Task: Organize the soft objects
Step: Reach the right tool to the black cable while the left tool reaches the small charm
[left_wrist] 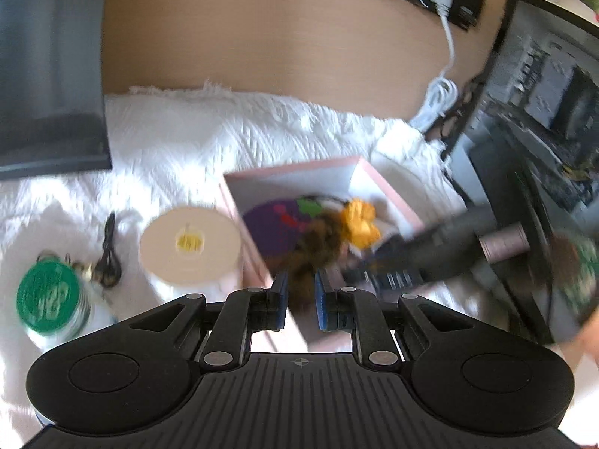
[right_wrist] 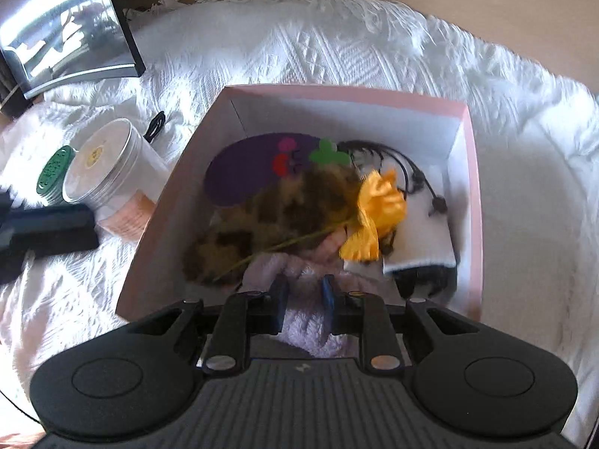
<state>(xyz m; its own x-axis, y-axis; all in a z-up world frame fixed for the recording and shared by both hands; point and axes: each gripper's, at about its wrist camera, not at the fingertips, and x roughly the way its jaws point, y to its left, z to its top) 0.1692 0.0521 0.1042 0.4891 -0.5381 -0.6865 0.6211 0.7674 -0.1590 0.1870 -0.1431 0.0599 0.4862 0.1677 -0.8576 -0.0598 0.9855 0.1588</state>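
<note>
A pink box [right_wrist: 472, 172] stands on a white blanket and holds a purple felt piece [right_wrist: 243, 164], a brown spotted furry item [right_wrist: 284, 209], a yellow fabric flower [right_wrist: 378, 205], a white cloth [right_wrist: 423, 235] and black cords. My right gripper [right_wrist: 305, 299] is shut on a pale lilac fluffy cloth [right_wrist: 303, 333] at the box's near edge. My left gripper [left_wrist: 301, 295] is over the box's [left_wrist: 247, 262] near left corner, jaws narrowly apart around the brown furry item [left_wrist: 322, 243]. The right gripper shows blurred at the right of the left wrist view [left_wrist: 430, 254].
A cream-lidded clear jar [right_wrist: 108, 172] and a green-lidded jar [right_wrist: 54, 172] stand left of the box, with a black cable [left_wrist: 108, 250] beside them. A monitor [left_wrist: 543, 112] stands at the right, another screen [right_wrist: 63, 26] far left. A white power cord [left_wrist: 441, 97] lies behind.
</note>
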